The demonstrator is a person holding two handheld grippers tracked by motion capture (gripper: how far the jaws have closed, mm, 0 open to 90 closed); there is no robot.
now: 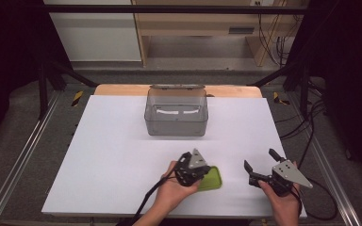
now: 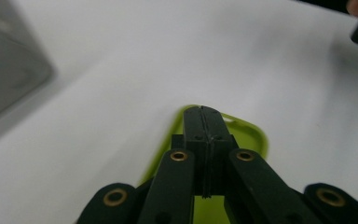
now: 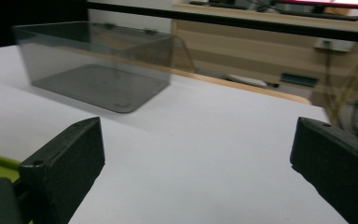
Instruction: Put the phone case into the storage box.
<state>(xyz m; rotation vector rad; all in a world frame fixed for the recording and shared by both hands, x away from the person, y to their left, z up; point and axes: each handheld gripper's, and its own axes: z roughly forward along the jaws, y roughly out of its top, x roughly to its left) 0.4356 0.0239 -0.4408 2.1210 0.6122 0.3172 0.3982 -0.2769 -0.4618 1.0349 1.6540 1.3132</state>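
While the left gripper (image 1: pixel 195 173) sits low at the near edge of the white table (image 1: pixel 113 155), its jaws are pressed together over the green lid (image 1: pixel 211 179); in the left gripper view the closed tips (image 2: pixel 204 122) lie across the lid's rim (image 2: pixel 254 133). Whether lid material is actually pinched between them cannot be told, since the jaws hide that spot.

Item, green lid: flat, rounded corners, lying on the table just at 3 o'clock of the left gripper's body, near edge of the table, well apart from the box.

Item, clear box (image 1: pixel 176 113): open-topped, grey-tinted, standing at 12 o'clock from the lid, toward the far side of the table; seen also in the right gripper view (image 3: pixel 98 70).

Item, right gripper (image 1: pixel 260 165): jaws wide apart, empty, held at 3 o'clock of the lid, near but not touching it.

Step in hand, by judgement: taking hold of the lid at its rim. Next move likely calls for a firm pinch on the edge, a lift clear of the table, then carriage toward 12 o'clock to seat it on the box, with the right gripper free to steady.
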